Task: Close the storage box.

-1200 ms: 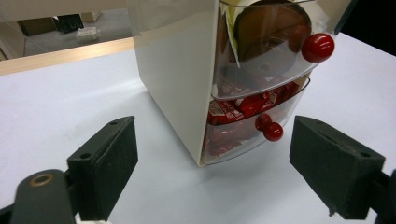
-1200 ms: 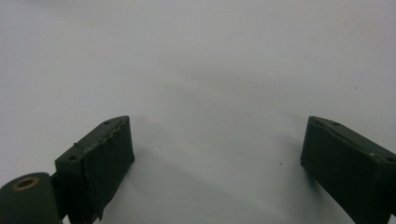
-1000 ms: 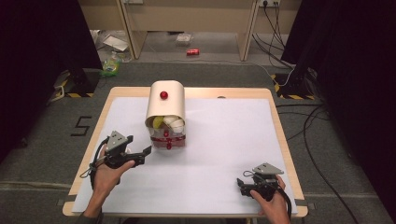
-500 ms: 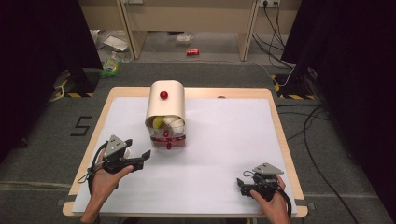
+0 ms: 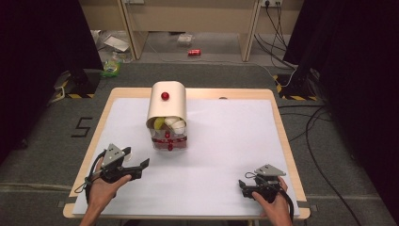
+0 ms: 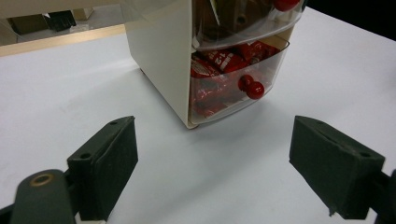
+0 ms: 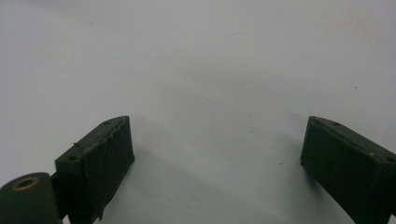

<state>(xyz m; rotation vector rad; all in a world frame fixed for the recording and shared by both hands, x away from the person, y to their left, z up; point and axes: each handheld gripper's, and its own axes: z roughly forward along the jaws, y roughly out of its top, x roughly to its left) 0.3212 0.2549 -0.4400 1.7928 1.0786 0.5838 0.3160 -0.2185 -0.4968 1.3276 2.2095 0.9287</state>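
Note:
A cream drawer cabinet with a rounded top and a red knob stands at the middle back of the white-covered table. Its clear lower drawer holds red packets and has a red knob; the drawer above holds yellow and white items. My left gripper sits near the front left, pointing towards the cabinet, open with nothing between its jaws. At the front right my right gripper rests low over the bare white surface, open and empty.
The table's wooden rim runs close under both hands. On the floor behind lie a red can and some litter. Cables trail at the right, and dark curtains flank both sides.
My left gripper has drawn back a little from the cabinet towards the table's near edge and sunk slightly, still open. The right gripper has stayed put.

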